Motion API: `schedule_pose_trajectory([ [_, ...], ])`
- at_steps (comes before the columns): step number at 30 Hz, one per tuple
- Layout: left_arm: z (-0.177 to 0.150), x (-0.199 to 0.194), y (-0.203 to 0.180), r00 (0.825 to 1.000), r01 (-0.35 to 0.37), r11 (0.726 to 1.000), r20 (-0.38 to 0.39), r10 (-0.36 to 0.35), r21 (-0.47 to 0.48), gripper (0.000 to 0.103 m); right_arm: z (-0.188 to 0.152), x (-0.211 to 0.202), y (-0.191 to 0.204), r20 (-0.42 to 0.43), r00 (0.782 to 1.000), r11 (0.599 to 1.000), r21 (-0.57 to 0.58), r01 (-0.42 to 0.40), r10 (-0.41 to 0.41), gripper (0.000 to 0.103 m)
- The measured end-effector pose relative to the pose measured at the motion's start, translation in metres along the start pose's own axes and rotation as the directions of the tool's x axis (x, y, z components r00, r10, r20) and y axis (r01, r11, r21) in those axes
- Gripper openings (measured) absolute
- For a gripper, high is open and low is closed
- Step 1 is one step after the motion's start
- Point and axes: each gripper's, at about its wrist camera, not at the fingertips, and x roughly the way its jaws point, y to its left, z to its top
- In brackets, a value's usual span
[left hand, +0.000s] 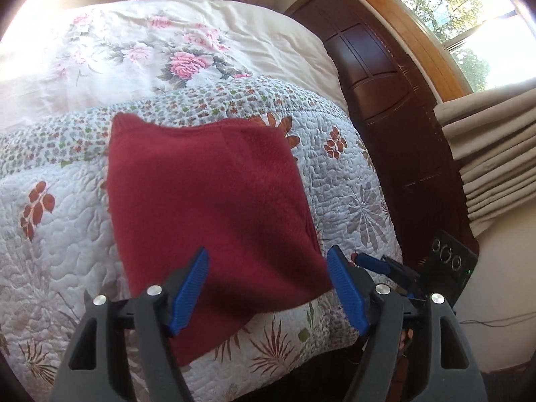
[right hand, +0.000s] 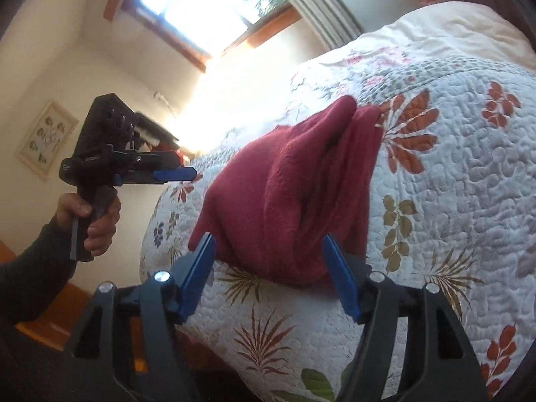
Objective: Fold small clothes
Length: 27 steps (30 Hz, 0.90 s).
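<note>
A dark red fleece garment (left hand: 214,207) lies folded into a thick rectangle on the quilted bedspread (left hand: 361,181), near the bed's corner. My left gripper (left hand: 268,258) hovers over the garment's near edge, open, its blue pads straddling the cloth without pinching it. In the right wrist view the garment (right hand: 294,194) shows stacked folds along its right side. My right gripper (right hand: 268,243) is open around its near end, holding nothing. A hand (right hand: 93,217) holds the left gripper (right hand: 174,174) off the bed's left side. Part of the right gripper (left hand: 372,263) shows beside the bed corner.
A pink floral duvet (left hand: 160,50) covers the far part of the bed. A dark wooden headboard (left hand: 385,100) runs along the right, with a window (left hand: 469,16) and beige curtains (left hand: 485,154) behind it. A framed picture (right hand: 47,137) hangs on the wall.
</note>
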Motion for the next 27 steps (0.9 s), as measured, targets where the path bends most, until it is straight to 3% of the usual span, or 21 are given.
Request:
schedule_pose_trajectory([
  [4, -0.028, -0.004, 0.025, 0.997, 0.072, 0.994, 0.024, -0.070, -0.079, 0.073, 0.014, 0.044, -0.001, -0.152, 0.988, 0.998, -0.047, -0.047, 0.039, 0.061],
  [6, -0.035, -0.006, 0.029, 0.995, 0.101, 0.991, 0.032, -0.098, -0.091, 0.073, 0.014, 0.061, -0.008, -0.250, 0.965, 0.996, -0.020, -0.083, 0.075, 0.009],
  [9, -0.039, -0.008, 0.023, 0.987, 0.162, 0.985, 0.021, -0.161, -0.063, 0.071, 0.010, 0.050, -0.018, -0.278, 0.956, 0.995, -0.017, -0.100, 0.092, 0.007],
  [12, -0.037, -0.001, 0.008, 0.971, 0.238, 0.971, -0.011, -0.238, -0.016, 0.071, -0.001, 0.030, -0.037, -0.271, 0.955, 0.993, 0.027, -0.117, 0.120, 0.007],
  [14, -0.034, 0.014, 0.001, 0.962, 0.269, 0.963, -0.041, -0.269, 0.003, 0.071, -0.012, 0.041, -0.054, -0.297, 0.947, 0.992, 0.074, -0.100, 0.118, 0.008],
  [18, -0.031, 0.064, 0.007, 0.958, 0.248, 0.968, -0.139, -0.250, -0.032, 0.071, -0.020, 0.057, -0.056, -0.329, 0.936, 0.990, 0.100, -0.097, 0.125, 0.019],
  [19, -0.032, 0.076, 0.012, 0.960, 0.225, 0.973, -0.163, -0.229, -0.044, 0.071, -0.014, 0.049, -0.055, -0.305, 0.942, 0.987, 0.112, -0.112, 0.142, 0.023],
  [21, -0.036, 0.091, 0.018, 0.958, 0.203, 0.978, -0.194, -0.209, -0.054, 0.071, 0.006, 0.027, -0.057, -0.192, 0.968, 0.980, 0.145, -0.134, 0.161, 0.047],
  [23, -0.039, 0.095, 0.016, 0.956, 0.216, 0.975, -0.195, -0.221, -0.045, 0.071, 0.032, 0.016, -0.064, -0.082, 0.989, 0.975, 0.196, -0.105, 0.123, 0.063],
  [27, -0.042, 0.097, 0.013, 0.950, 0.242, 0.969, -0.194, -0.247, -0.048, 0.072, 0.077, 0.050, -0.073, -0.054, 0.997, 0.970, 0.240, -0.046, 0.060, 0.063],
])
